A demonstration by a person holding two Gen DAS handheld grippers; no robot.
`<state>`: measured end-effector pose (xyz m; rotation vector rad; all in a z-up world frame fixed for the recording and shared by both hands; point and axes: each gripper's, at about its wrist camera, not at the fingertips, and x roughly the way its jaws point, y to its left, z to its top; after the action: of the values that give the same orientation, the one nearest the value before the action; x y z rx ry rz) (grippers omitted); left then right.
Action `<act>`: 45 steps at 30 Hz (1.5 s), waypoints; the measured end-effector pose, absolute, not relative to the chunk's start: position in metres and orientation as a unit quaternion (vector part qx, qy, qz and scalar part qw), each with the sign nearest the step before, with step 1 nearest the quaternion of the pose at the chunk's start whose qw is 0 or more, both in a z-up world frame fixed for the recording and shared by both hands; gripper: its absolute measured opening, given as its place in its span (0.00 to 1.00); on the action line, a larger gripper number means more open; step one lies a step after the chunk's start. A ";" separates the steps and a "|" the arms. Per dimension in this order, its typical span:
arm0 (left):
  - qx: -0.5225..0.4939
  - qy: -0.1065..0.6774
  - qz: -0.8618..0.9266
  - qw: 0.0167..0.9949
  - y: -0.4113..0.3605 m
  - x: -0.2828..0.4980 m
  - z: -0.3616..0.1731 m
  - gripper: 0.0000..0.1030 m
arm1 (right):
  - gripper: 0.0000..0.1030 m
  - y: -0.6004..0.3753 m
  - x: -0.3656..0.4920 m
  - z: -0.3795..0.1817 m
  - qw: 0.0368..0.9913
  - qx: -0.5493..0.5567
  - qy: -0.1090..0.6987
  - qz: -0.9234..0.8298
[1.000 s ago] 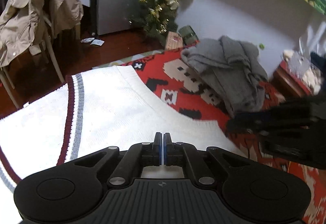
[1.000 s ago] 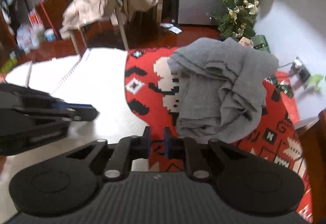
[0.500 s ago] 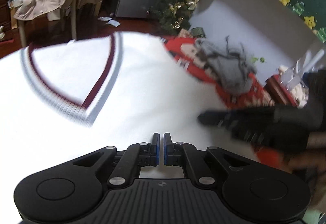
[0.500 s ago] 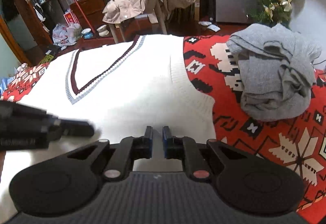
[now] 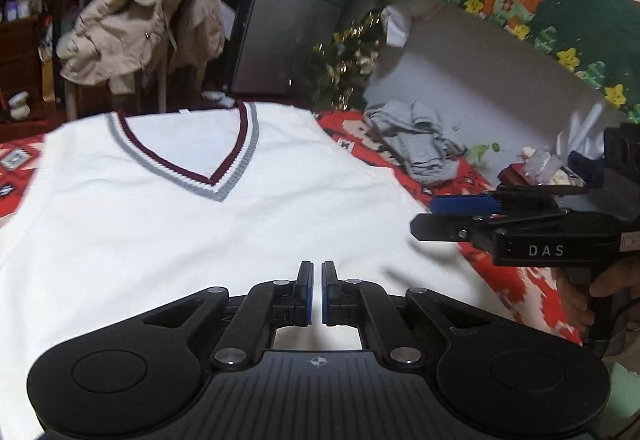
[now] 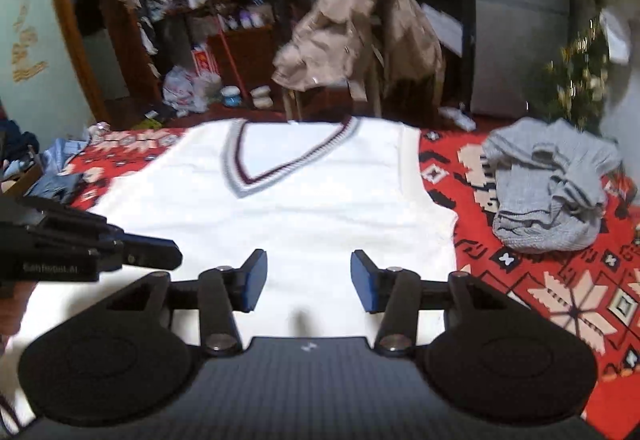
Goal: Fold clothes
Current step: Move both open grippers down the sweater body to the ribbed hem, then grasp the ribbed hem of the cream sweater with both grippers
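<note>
A white sleeveless vest (image 5: 208, 224) with a V-neck trimmed in dark red and grey lies spread flat, front up, on a red patterned blanket (image 6: 560, 280). Its neck points to the far side and its hem is on the near side, under both tools.

The left tool (image 5: 315, 292) hovers over the near middle of the vest. Its blue-padded fingers stand almost together with only a narrow slit between them; whether any cloth is caught in that slit cannot be told. In the right wrist view the same tool (image 6: 172, 260) enters from the left edge, low over the vest's left part.

The right tool (image 6: 308, 278) is over the near right part of the vest. Its jaws have just been opening and now stand apart at a medium width, with nothing between the pads; the white cloth shows below the gap. In the left wrist view this tool (image 5: 432, 216) comes in from the right at the vest's right edge, with part of a hand (image 5: 580, 300) on its grip.

To the right of the vest, apart from it, a crumpled grey sweater (image 6: 552, 192) lies on the blanket. Beyond the far edge stands a chair draped with a beige coat (image 5: 148, 24), and further right a small decorated Christmas tree (image 6: 576, 80) beside a grey fridge (image 5: 292, 16).
</note>
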<state>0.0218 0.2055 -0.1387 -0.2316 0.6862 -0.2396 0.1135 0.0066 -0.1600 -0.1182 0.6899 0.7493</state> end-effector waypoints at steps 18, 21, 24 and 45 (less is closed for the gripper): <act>-0.165 0.318 -0.054 0.932 0.237 -0.198 -0.085 0.11 | 0.99 -0.065 -0.121 -0.064 0.929 -0.090 0.224 0.281; -0.201 0.330 -0.046 0.921 0.251 -0.211 -0.101 0.17 | 0.99 -0.078 -0.131 -0.077 0.922 -0.072 0.263 0.275; -0.249 0.344 -0.040 0.904 0.265 -0.220 -0.121 0.17 | 0.99 -0.095 -0.134 -0.094 0.914 -0.062 0.291 0.277; -0.488 0.325 -0.040 0.809 0.298 -0.249 -0.219 0.28 | 0.92 -0.189 -0.096 -0.194 0.837 0.231 0.431 0.247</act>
<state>-0.2489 0.2982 -0.2191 -1.0430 0.6948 -0.0864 -0.0959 -0.1893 -0.1937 0.4881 0.9112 0.5220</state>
